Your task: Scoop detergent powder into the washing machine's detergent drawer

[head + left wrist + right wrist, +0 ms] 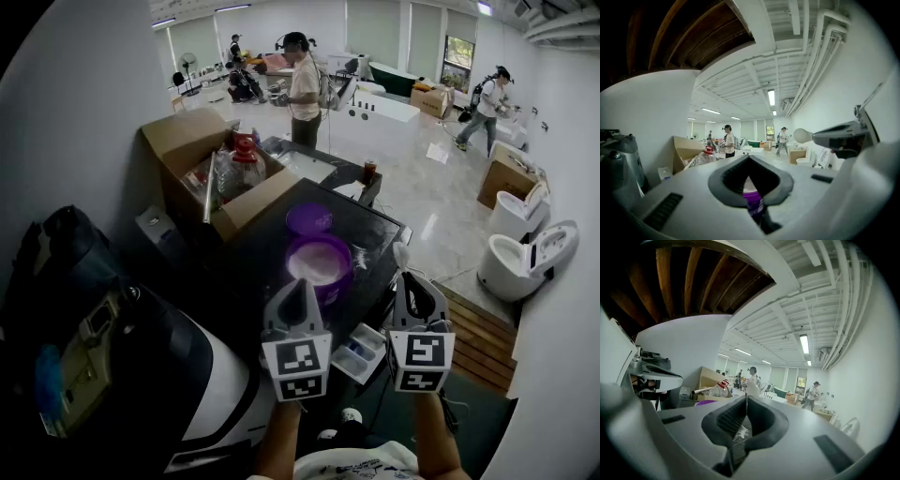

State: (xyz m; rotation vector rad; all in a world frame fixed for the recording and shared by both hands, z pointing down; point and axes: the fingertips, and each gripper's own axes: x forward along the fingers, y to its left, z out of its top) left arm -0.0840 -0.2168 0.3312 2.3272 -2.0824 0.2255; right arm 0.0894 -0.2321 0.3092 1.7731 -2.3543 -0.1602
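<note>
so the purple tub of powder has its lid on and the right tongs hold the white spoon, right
No, the lid is off: the head view shows the purple tub open with white powder showing, and its lid lying behind it on the machine top. The right tongs do hold the white spoon.

An open test hall: white toilets (pixel 511 267) on bare floor, cardboard boxes (pixel 192 141), rig-wearing people (pixel 303 89), exposed ceiling pipes (pixel 811 61).
</note>
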